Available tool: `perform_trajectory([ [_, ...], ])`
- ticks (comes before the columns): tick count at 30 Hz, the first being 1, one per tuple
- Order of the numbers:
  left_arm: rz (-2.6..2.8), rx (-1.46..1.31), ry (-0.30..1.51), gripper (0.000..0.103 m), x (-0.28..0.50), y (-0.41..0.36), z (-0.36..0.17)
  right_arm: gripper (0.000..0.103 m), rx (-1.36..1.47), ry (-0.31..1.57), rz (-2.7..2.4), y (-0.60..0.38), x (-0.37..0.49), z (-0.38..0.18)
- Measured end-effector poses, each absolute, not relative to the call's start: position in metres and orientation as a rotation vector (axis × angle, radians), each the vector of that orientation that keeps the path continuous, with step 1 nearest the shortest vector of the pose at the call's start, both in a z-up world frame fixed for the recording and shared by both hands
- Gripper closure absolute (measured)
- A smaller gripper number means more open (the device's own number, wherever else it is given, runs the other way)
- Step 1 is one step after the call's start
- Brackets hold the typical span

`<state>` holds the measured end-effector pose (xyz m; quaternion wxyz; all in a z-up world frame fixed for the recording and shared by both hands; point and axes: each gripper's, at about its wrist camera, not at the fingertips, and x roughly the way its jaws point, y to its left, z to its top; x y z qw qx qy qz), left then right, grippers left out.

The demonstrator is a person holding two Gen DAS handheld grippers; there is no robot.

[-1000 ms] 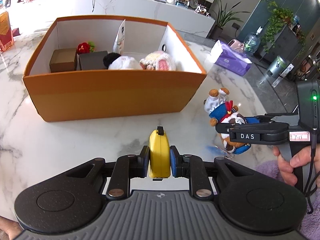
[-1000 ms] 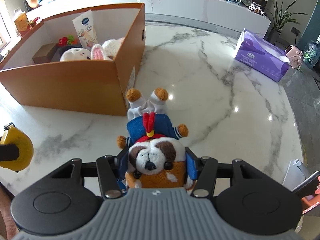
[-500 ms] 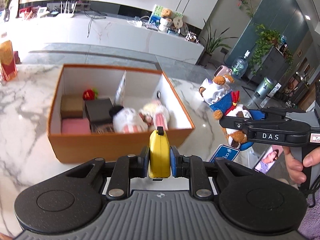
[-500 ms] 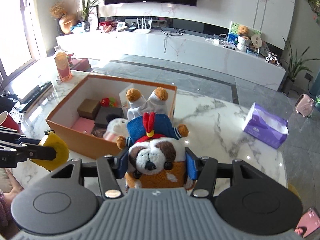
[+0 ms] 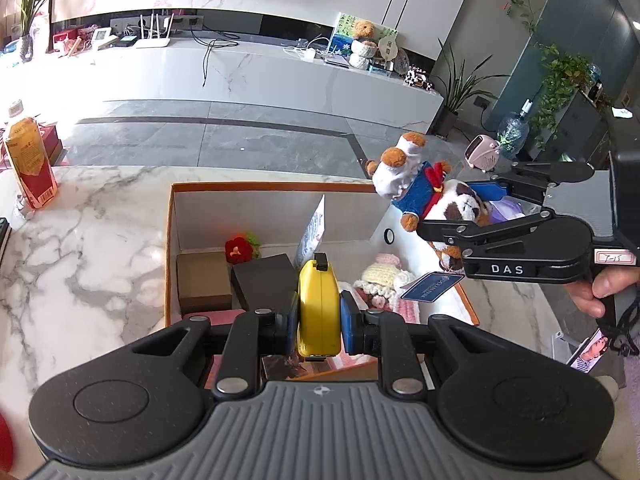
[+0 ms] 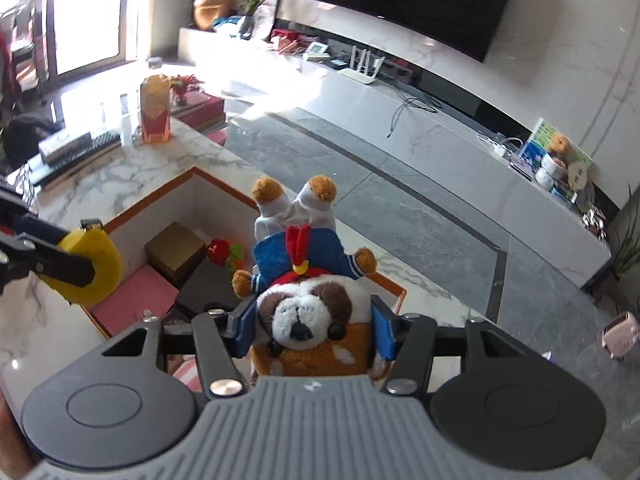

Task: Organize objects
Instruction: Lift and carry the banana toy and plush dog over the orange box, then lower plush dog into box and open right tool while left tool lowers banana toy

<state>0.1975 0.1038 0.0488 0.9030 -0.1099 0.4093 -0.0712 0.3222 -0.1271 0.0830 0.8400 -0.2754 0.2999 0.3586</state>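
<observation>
Both items hang above the orange box, ready for dropping. The left gripper jaws clamp the yellow tape measure; the right gripper jaws clamp the plush dog. Next: lower into free spots, then release.

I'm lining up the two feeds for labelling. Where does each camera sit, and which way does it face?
Left wrist: rides the left claw, facing down into the orange box; own fingers grip the yellow tape measure; right claw and hand show.
Right wrist: rides the right claw, which grips the plush dog, over the box toward the TV wall; left claw at left edge.
Shared: box, dog, tape measure.
</observation>
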Motion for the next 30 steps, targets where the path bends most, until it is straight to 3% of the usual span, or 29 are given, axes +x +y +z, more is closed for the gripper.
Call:
perform_trajectory([
  [13, -0.141, -0.225, 0.885, 0.079, 0.233, 0.126, 0.028, 0.043, -1.188, 0.533, 0.838, -0.075, 0.363, 0.013],
  [24, -0.133, -0.233, 0.905, 0.079, 0.242, 0.132, 0.022, 0.038, -1.318, 0.598, 0.893, -0.062, 0.367, -0.022],
  [28, -0.127, -0.236, 0.912, 0.079, 0.245, 0.135, 0.020, 0.028, -1.295, 0.586, 0.877, -0.068, 0.365, -0.017],
  [30, -0.126, -0.240, 0.916, 0.079, 0.246, 0.136, 0.019, 0.028, -1.277, 0.591, 0.862, -0.072, 0.367, -0.011],
])
